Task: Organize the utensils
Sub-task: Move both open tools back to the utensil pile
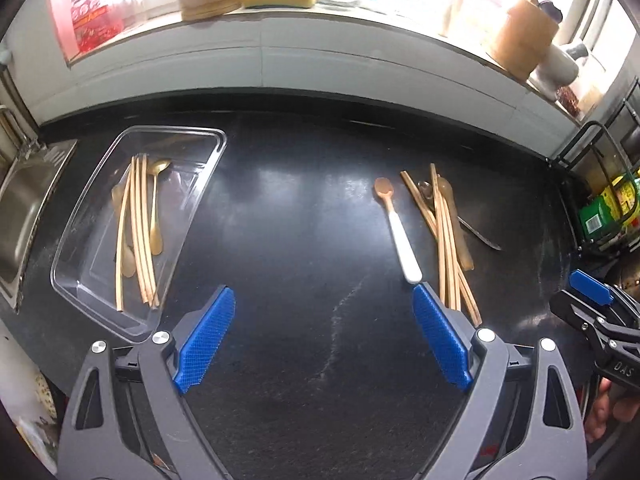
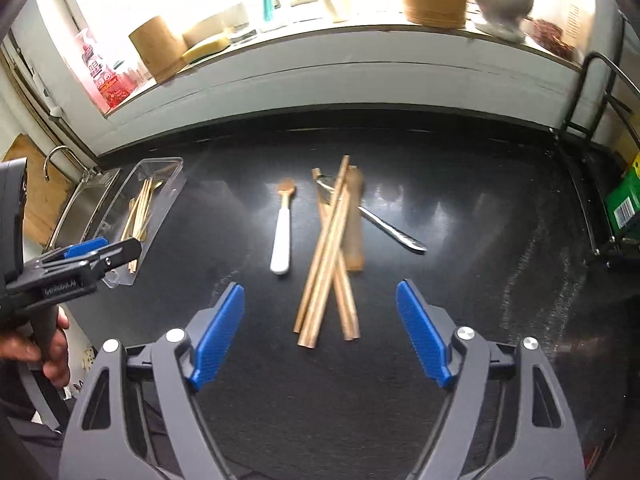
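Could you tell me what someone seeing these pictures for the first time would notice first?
Probably the two pairs of blue-padded tongs, left tongs and right tongs, both open and empty above the black countertop. Next comes the loose heap of chopsticks on the counter ahead of the right tongs, with a white-handled spoon beside it. At the left, by the sink, a clear plastic tray already holds chopsticks and spoons.
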{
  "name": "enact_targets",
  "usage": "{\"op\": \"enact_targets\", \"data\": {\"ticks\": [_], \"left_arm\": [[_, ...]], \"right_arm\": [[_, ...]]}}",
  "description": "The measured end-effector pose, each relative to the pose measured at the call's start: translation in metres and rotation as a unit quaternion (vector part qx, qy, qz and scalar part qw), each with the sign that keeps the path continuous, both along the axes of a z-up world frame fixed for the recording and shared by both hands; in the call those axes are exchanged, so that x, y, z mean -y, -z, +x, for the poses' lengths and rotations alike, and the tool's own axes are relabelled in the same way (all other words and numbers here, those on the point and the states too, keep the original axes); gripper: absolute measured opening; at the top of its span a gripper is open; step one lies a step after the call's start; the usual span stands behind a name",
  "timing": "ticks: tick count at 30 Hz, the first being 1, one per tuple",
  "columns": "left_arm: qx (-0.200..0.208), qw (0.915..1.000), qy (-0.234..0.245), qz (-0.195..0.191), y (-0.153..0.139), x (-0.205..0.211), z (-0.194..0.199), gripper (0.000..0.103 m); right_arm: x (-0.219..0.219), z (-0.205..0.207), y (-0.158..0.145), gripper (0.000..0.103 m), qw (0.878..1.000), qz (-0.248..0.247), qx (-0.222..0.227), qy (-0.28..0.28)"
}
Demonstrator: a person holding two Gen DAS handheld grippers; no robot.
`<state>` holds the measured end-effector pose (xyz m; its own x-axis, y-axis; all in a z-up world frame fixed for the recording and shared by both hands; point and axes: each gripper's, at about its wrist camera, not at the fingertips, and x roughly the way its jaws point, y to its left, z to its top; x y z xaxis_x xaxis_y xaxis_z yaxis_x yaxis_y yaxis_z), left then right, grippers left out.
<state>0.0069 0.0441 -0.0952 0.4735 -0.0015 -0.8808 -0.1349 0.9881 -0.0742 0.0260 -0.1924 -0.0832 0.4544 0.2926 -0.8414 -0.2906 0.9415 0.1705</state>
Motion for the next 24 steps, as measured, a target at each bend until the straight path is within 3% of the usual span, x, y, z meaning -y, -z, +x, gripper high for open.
{"op": "enact_targets", "data": {"ticks": [3, 14, 22, 24], "left_arm": [[0.002, 0.9999, 0.006, 0.012, 0.000, 0.012, 0.004, 0.088], [0.004, 0.9986, 0.044, 0.028, 0.003, 0.029, 0.042, 0.088], [-0.022, 0.9986, 0.046, 0.016, 0.035, 0.028, 0.076, 0.088], [-0.032, 0.9983, 0.046, 0.014, 0.046, 0.029, 0.084, 0.088]], "right_arm": [[0.012, 0.001, 0.005, 0.058, 1.000, 0.015, -0.005, 0.004], [0.014, 0.016, 0.005, 0.058, 1.000, 0.015, 0.006, 0.001], [0.004, 0.043, 0.030, 0.057, 1.000, -0.001, -0.025, 0.004], [0.000, 0.051, 0.040, 0.051, 0.999, -0.007, -0.037, 0.003]]}}
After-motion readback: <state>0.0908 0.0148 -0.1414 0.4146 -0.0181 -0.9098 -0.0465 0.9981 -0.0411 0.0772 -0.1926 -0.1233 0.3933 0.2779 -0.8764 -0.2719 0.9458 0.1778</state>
